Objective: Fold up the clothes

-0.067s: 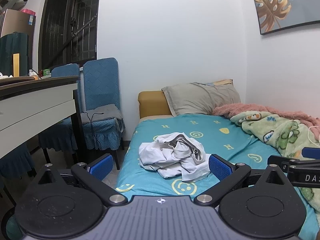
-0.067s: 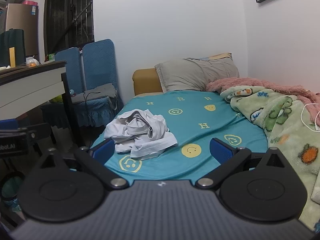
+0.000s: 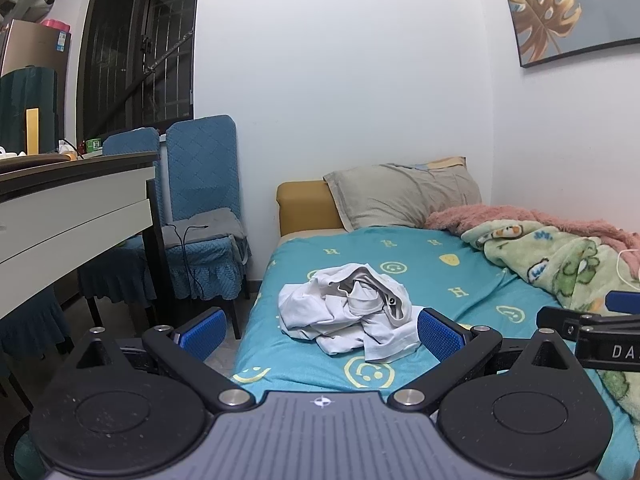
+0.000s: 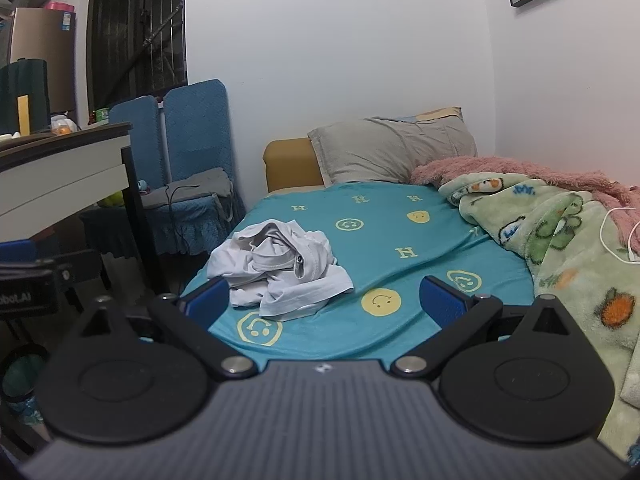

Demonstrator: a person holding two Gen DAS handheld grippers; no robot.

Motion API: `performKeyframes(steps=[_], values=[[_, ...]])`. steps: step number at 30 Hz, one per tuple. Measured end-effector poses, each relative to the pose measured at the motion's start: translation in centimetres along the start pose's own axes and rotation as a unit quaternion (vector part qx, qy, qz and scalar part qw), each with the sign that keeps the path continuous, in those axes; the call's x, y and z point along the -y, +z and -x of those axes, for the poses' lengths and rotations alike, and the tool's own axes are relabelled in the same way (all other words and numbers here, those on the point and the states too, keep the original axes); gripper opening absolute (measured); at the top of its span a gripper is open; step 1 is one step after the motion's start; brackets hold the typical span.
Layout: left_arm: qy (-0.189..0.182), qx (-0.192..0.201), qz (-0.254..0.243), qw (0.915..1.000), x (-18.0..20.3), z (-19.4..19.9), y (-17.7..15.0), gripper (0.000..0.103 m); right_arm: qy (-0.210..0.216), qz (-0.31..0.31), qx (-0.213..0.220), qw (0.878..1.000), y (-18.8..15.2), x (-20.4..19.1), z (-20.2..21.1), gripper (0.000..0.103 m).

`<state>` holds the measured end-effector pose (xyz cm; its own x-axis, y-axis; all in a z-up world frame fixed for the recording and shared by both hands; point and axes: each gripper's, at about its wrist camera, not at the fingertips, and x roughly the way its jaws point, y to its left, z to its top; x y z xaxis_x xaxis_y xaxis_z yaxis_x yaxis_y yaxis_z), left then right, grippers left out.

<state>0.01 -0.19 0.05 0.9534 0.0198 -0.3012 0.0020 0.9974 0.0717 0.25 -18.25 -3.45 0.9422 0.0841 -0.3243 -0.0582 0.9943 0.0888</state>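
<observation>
- Almost nothing had moved since the earlier frames: in the left wrist view the garment (image 3: 348, 312) sat a shade nearer the middle, a slight drift of the camera, while the right wrist view matched its predecessor.
- Left gripper (image 3: 322, 328) was held short of the bed (image 3: 472, 280), its jaws spread wide with nothing between the blue pads (image 3: 438, 334); the garment appeared between them only because it lay farther off.
- Right gripper (image 4: 326, 300) was likewise held back from the bed's near edge, jaws wide apart and empty.
- Each gripper showed at the margin of the other's view, side by side and level.
- Garment, pale grey-white, lay in a crumpled heap on the teal sheet near the bed's left edge, clear of the pillow (image 3: 400, 192) and the green blanket (image 3: 560, 264); no flat panel or straight fold edge was visible, so it did not lie folded.
- Judgement: so small a change suggested a pause or slow approach, with neither tool touching cloth. Which edge was hem, sleeve or collar could not be told from the bundle, so the cloth would need spreading flat before any fold could be squared.
</observation>
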Motion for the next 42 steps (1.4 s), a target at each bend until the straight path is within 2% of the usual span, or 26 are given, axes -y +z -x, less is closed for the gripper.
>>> performKeyframes(steps=[7, 16, 33, 37, 42], values=[[-0.004, 0.000, 0.002, 1.0000, -0.2, 0.1, -0.3, 0.103, 0.007, -0.011, 0.012, 1.000, -0.1, 0.4, 0.5, 0.103], [-0.015, 0.006, -0.011, 0.9998, -0.4, 0.8, -1.5, 0.103, 0.013, -0.005, -0.009, 1.000, -0.2, -0.3, -0.2, 0.103], [-0.011, -0.010, -0.012, 0.9998, -0.8, 0.6, -1.5, 0.103, 0.014, -0.018, -0.014, 1.000, -0.1, 0.3, -0.1, 0.103], [-0.011, -0.015, -0.009, 0.9998, -0.8, 0.0, -1.4, 0.103, 0.010, -0.020, -0.015, 1.000, 0.0, 0.5, 0.0, 0.103], [-0.011, -0.024, -0.004, 0.9996, -1.0, -0.8, -1.2, 0.103, -0.020, -0.018, -0.009, 1.000, 0.7, 0.1, 0.4, 0.103]])
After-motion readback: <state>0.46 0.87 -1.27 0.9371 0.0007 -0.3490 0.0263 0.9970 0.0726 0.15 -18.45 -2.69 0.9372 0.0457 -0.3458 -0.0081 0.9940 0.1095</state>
